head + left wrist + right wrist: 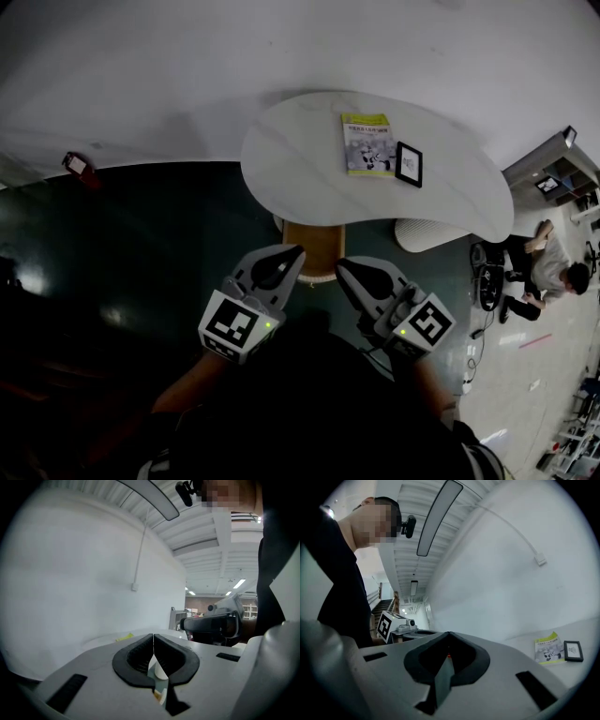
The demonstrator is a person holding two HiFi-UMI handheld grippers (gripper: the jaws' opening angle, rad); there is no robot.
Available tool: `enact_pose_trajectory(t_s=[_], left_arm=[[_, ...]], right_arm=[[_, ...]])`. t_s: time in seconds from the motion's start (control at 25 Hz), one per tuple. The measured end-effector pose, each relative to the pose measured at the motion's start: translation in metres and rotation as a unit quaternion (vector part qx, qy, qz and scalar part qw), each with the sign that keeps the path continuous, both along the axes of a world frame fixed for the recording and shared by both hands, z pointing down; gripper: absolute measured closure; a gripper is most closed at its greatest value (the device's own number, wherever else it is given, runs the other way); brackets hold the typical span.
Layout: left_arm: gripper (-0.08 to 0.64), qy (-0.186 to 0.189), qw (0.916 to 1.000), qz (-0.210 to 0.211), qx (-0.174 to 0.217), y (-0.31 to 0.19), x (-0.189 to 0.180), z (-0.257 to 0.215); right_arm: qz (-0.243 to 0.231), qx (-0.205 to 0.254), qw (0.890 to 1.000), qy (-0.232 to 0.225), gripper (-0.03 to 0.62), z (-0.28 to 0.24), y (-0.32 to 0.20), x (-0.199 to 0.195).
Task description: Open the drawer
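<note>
A wooden drawer unit [313, 246] sits under the near edge of the white curved table [281, 159]; only its top and front rim show. My left gripper [291, 253] hangs just in front of it on the left side, jaws shut with nothing between them. My right gripper [345, 269] is beside it on the right, also shut and empty. In the left gripper view the black pads [140, 654] meet along one line, and a bit of wood [158, 695] shows below them. In the right gripper view the pads [461, 654] are closed together too.
A yellow-green booklet [367, 143] and a black picture frame [409, 164] lie on the table. The table's white ribbed base [431, 234] stands to the right of the drawer. A person [548, 267] sits on the floor at far right by shelves [553, 178]. Dark floor lies to the left.
</note>
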State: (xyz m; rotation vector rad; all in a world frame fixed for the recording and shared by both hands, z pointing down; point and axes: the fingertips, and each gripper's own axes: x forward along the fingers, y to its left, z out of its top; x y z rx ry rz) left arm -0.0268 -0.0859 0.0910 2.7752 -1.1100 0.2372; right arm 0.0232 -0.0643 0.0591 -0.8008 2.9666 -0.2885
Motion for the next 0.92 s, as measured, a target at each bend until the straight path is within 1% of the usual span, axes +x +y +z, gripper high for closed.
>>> enact_pose_trajectory(t_s=[0.36, 0.8, 0.92], left_arm=[[0.545, -0.004, 1.0, 0.001, 0.002, -0.002, -0.005, 0.002], [0.545, -0.01, 0.9999, 0.008, -0.007, -0.004, -0.003, 0.006], [0.545, -0.009, 0.9999, 0.008, -0.003, -0.004, -0.003, 0.005]], right_arm=[[0.003, -0.002, 1.0, -0.002, 0.577, 0.003, -0.003, -0.007], [0.001, -0.005, 1.0, -0.008, 0.577, 0.003, -0.003, -0.01], [0.002, -0.007, 1.0, -0.007, 0.577, 0.002, -0.003, -0.011]])
